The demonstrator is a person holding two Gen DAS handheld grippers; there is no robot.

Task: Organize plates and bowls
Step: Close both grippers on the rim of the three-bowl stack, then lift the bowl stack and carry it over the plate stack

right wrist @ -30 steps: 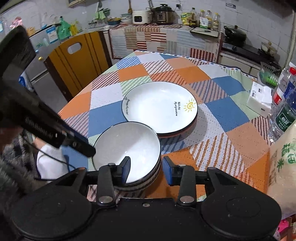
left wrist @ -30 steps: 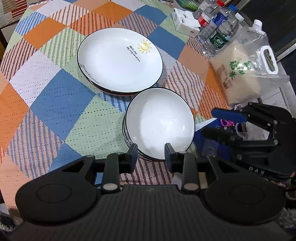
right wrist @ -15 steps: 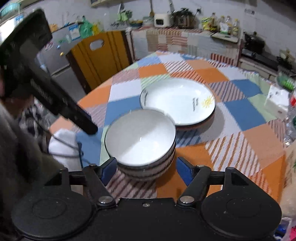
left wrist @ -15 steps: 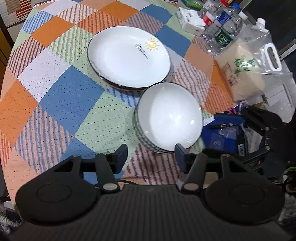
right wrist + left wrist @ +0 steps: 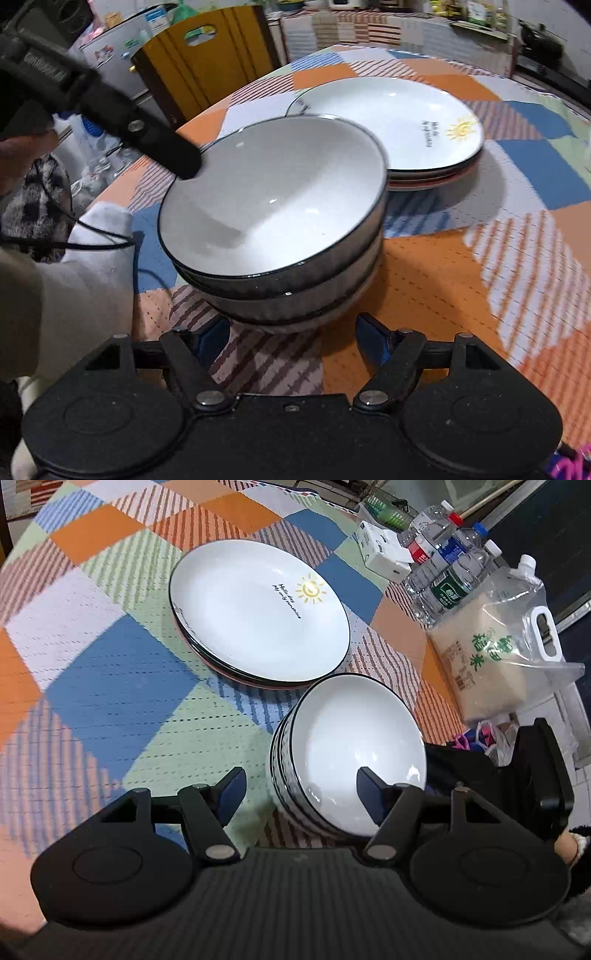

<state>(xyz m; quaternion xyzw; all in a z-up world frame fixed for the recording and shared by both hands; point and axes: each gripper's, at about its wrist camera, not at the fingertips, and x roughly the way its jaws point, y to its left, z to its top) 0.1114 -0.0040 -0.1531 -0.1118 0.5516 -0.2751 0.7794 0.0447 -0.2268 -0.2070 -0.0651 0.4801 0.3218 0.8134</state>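
A stack of white bowls with dark rims [image 5: 351,753] stands near the table's front edge, also in the right wrist view [image 5: 273,221]. Behind it lies a stack of white plates with a sun print [image 5: 258,609], also in the right wrist view [image 5: 402,122]. My left gripper [image 5: 299,794] is open, its jaws straddling the near left side of the bowl stack. My right gripper [image 5: 291,339] is open and low, its jaws on either side of the stack's base. The left gripper's finger [image 5: 155,140] reaches the top bowl's rim.
The patchwork tablecloth [image 5: 110,672] covers the table. At the far right stand several water bottles [image 5: 447,576], a white box [image 5: 384,554] and a bag of rice [image 5: 495,653]. A yellow chair back [image 5: 207,62] stands beyond the table.
Both grippers opened wider and moved in close to the bowl stack. The right gripper dropped low to the stack's base.
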